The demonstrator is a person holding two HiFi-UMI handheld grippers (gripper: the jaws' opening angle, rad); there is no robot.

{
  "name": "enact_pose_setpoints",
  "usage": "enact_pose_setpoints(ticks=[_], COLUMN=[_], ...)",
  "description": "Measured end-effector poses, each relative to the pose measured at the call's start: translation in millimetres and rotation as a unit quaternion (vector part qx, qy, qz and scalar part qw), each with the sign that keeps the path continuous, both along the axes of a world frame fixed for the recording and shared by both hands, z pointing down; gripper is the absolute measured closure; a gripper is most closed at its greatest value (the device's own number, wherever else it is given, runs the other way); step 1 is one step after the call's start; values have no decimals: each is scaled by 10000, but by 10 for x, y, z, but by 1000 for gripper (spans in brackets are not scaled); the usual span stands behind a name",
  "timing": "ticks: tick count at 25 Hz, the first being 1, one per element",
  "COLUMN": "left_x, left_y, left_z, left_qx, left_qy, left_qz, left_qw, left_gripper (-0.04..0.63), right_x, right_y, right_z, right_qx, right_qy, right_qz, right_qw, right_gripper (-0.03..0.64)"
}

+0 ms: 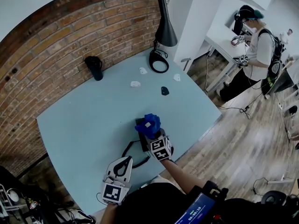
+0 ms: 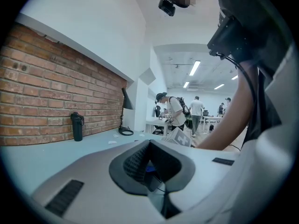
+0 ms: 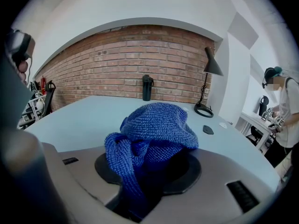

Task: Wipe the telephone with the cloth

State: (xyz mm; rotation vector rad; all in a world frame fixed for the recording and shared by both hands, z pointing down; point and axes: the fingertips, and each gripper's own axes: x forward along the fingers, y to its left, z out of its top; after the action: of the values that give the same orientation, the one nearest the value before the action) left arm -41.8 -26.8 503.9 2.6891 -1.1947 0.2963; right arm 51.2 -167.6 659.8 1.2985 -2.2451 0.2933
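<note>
Pale blue table (image 1: pixel 79 125) set against a red brick wall (image 1: pixel 56 36); past its far corner a white pillar (image 1: pixel 196 17), then wood-plank floor (image 1: pixel 243 143) off to the right. Toward the back of the tabletop: a black bottle (image 1: pixel 95 67) upright near the bricks; a black desk lamp (image 1: pixel 164 29) with a ring-shaped base at the corner; three small white scraps (image 1: pixel 135 83) and one small dark piece (image 1: pixel 164 91) scattered between them. Deeper in the room, a white desk (image 1: pixel 219 38) with another person (image 1: pixel 256 48) standing at it; in the left gripper view, more people (image 2: pixel 196 107) behind, under ceiling strip lights (image 2: pixel 194 68).

Near the front edge, the black telephone (image 1: pixel 139 121) flat on the table, mostly covered; its cord (image 1: pixel 131 152) looping toward the near side. Right gripper (image 1: pixel 150 130) pinching a bunched blue cloth (image 1: pixel 149 123), jaws closed on the fabric; bundle directly over the telephone, contact not clear from above. Left gripper (image 1: pixel 125 160) just beside the cord, closer to the table edge; jaws pressed together with nothing between them; pointed toward the telephone, apart from it.
</note>
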Motion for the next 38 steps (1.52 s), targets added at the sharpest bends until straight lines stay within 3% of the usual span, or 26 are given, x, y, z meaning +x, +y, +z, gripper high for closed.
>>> enact_pose_setpoints(ticks=[26, 33, 38], left_x=[85, 190, 238], left_y=[75, 103, 127], left_z=[-23, -50, -31], left_qx=[51, 93, 85], left_qy=[57, 128, 151], left_qz=[148, 231, 172], left_qw=[9999, 9996, 9997], left_gripper=[580, 580, 580], right_x=[-32, -16, 17], right_y=[638, 1096, 1386], right_z=[339, 582, 665], right_qx=[-520, -1297, -2225], right_qy=[125, 30, -584], right_qz=[-496, -962, -987], right_qw=[9973, 9869, 9682], right_gripper=[464, 473, 482])
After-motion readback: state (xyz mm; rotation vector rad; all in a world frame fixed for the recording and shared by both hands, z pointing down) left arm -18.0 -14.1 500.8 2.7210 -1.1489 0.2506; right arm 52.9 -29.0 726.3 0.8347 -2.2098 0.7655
